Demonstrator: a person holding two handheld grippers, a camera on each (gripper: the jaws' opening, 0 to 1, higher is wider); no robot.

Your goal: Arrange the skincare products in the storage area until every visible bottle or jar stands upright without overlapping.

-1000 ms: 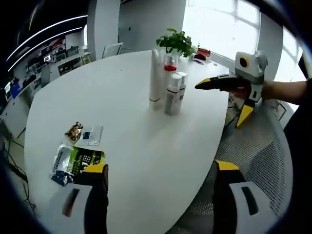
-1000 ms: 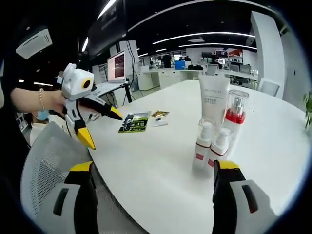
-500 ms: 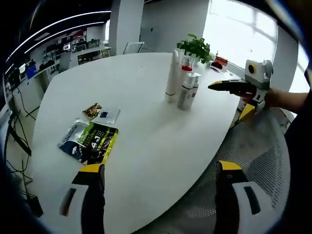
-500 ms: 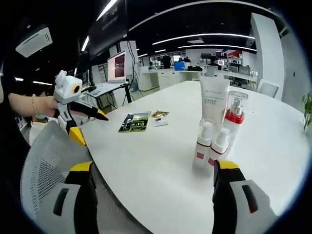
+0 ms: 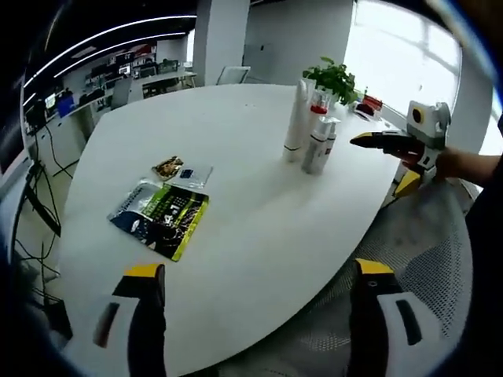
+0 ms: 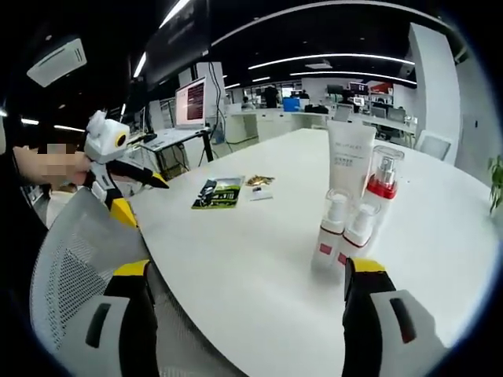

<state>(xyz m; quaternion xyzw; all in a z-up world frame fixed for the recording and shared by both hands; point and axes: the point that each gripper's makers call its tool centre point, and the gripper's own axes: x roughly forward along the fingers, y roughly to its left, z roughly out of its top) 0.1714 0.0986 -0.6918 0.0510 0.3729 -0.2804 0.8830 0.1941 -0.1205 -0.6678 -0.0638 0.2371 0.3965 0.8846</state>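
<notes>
Drawn back from the tabletop [image 5: 259,236] since a second ago, left claw [image 5: 255,287] wide open, gripping nothing. Right claw [image 6: 244,287] likewise agape and bare. Four skincare bottles [image 6: 355,200] upright, clustered, perhaps touching. Green packet [image 5: 161,217] lying flat, well apart.

Print on the white tube [image 6: 348,162] is too small to read.

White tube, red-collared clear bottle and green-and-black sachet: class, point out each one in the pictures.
Tall white plastic tube [image 6: 348,161]: right gripper view, on its printed front.
Clear bottle with red collar [image 6: 381,187]: right gripper view, on the red collar.
Flat green-and-black sachet [image 5: 163,217]: left gripper view, on its printed face.
</notes>
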